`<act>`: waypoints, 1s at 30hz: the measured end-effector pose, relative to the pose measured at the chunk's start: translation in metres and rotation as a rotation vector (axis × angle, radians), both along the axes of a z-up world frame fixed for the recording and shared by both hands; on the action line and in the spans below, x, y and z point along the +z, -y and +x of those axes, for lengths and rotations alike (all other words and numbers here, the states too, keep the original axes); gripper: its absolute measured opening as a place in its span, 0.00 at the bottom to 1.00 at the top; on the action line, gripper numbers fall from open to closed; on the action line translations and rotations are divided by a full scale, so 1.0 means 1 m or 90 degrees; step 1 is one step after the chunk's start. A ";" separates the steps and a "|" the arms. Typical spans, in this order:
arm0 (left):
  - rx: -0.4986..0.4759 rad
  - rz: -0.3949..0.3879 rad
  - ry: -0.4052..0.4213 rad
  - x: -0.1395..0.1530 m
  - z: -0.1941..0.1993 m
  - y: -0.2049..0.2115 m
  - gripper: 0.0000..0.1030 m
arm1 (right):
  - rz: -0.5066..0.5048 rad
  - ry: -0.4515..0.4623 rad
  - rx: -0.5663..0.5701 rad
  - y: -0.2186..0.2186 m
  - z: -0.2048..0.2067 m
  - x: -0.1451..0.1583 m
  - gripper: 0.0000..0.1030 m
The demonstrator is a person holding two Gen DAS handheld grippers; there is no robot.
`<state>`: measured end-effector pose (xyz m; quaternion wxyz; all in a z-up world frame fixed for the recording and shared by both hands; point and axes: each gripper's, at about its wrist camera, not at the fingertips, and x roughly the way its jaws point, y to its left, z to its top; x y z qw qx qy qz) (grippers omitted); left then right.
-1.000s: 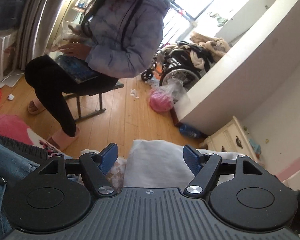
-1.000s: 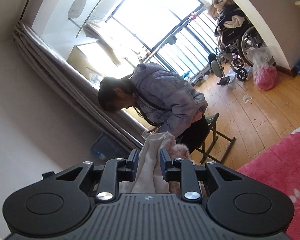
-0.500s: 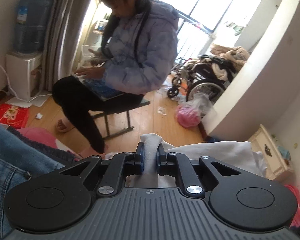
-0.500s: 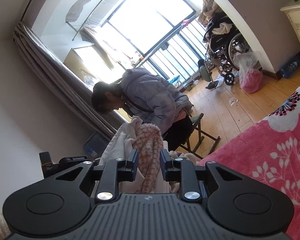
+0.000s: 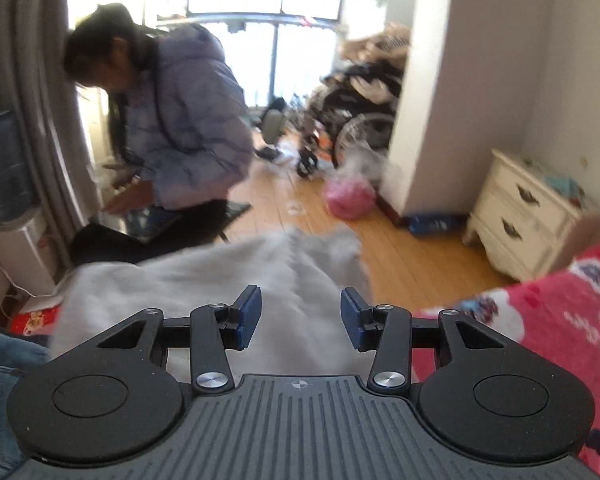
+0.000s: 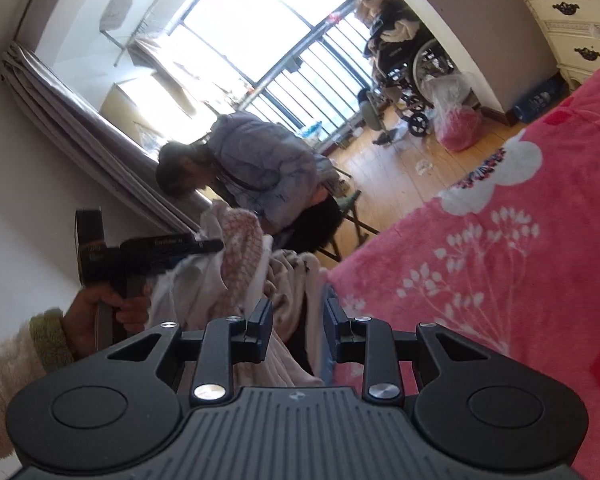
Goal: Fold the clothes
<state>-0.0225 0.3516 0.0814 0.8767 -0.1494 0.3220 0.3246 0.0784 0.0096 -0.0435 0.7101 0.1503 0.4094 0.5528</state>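
Pink floral blanket (image 6: 500, 264), wooden floor (image 5: 400, 256)

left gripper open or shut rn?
Open. In the left wrist view the left gripper has its blue pads set wide apart, with the white garment lying blurred between and beyond them, not pinched.

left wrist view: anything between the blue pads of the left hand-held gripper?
Only the white garment, blurred, spread behind the open gap of the left hand-held gripper; neither pad visibly touches it.
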 end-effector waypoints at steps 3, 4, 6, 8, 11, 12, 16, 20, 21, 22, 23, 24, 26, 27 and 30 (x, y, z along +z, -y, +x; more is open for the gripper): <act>0.007 0.022 -0.023 -0.008 0.013 0.005 0.48 | -0.040 0.038 -0.005 0.029 -0.010 0.008 0.30; 0.015 0.022 -0.015 -0.005 0.012 0.006 0.48 | -0.039 0.043 -0.013 0.038 -0.013 0.009 0.30; 0.027 -0.009 0.054 0.015 -0.012 0.008 0.48 | -0.020 0.044 -0.034 0.053 -0.021 0.010 0.30; 0.026 -0.047 0.088 0.021 -0.041 0.017 0.51 | 0.003 0.027 -0.055 0.061 -0.035 0.010 0.30; 0.023 -0.104 0.131 0.027 -0.085 0.032 0.55 | 0.009 0.022 -0.047 0.063 -0.072 0.022 0.30; 0.021 -0.123 0.146 0.029 -0.100 0.037 0.57 | 0.006 0.025 -0.041 0.062 -0.087 0.027 0.30; 0.010 -0.179 0.155 0.021 -0.138 0.049 0.57 | -0.019 0.028 -0.028 0.062 -0.136 0.051 0.30; -0.010 -0.145 0.054 -0.016 -0.141 0.058 0.52 | -0.033 0.055 -0.045 0.077 -0.165 0.082 0.30; -0.019 -0.136 0.060 -0.013 -0.148 0.065 0.53 | -0.037 0.064 -0.051 0.081 -0.171 0.089 0.30; -0.030 -0.126 0.074 -0.007 -0.157 0.073 0.55 | -0.045 0.073 -0.058 0.085 -0.175 0.095 0.30; -0.041 -0.117 0.088 -0.001 -0.165 0.081 0.56 | -0.054 0.078 -0.064 0.086 -0.179 0.099 0.30; -0.051 -0.105 0.100 0.003 -0.175 0.088 0.58 | -0.061 0.082 -0.070 0.087 -0.183 0.102 0.30; -0.073 -0.086 0.115 0.005 -0.193 0.100 0.62 | -0.078 0.078 -0.082 0.082 -0.188 0.106 0.30; -0.079 -0.084 0.108 0.001 -0.193 0.105 0.63 | -0.089 0.074 -0.088 0.077 -0.190 0.108 0.30; -0.046 -0.103 0.036 -0.024 -0.188 0.098 0.61 | -0.127 0.078 -0.127 0.062 -0.197 0.118 0.30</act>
